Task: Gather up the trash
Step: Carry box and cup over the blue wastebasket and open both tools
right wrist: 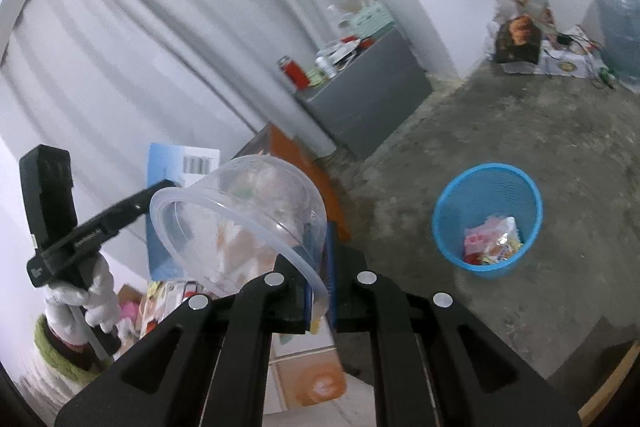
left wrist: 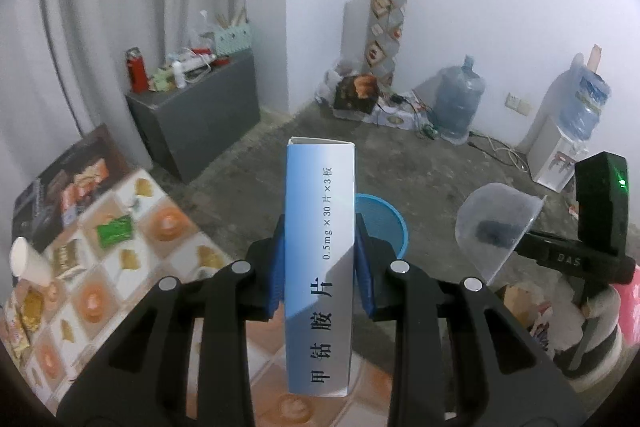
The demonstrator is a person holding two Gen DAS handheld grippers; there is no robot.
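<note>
Now, worktop [left wrist: 120, 247]: lower left of the left view, wrappers and a paper cup [left wrist: 28, 261] left on it.
Left gripper [left wrist: 320, 263]: jaws part-open, clamped on the box [left wrist: 320, 267], held upright at frame centre, likely for dropping.
Bin [right wrist: 488, 219]: on the floor, right of centre in the right view, wrappers already inside.
Right gripper [right wrist: 320, 279]: jaws nearly closed, pinching the tub [right wrist: 244, 223] by its rim, tilted.
</note>
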